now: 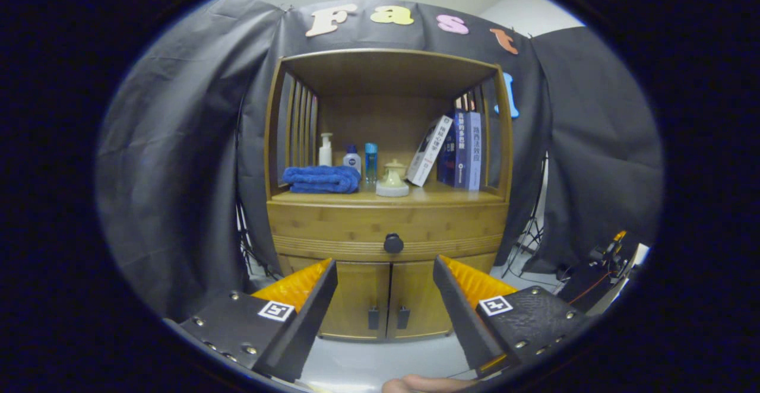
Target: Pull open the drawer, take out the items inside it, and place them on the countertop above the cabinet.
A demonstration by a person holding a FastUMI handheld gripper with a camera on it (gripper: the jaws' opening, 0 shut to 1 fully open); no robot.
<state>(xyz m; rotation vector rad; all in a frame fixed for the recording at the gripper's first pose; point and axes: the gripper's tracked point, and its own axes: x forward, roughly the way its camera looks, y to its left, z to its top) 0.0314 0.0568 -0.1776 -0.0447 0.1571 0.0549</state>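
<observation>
Not much legible tbh: the blue and white upright books (466,149) at the right of the light wooden cabinet (389,221) shelf have Chinese spine lettering, too small to read. The gripper (385,262), fingers spread apart, carries square black-and-white coded tags, no words.

Staged booth: black cloth walls (178,191), light stands (531,233), wooden cabinet (389,215).
</observation>
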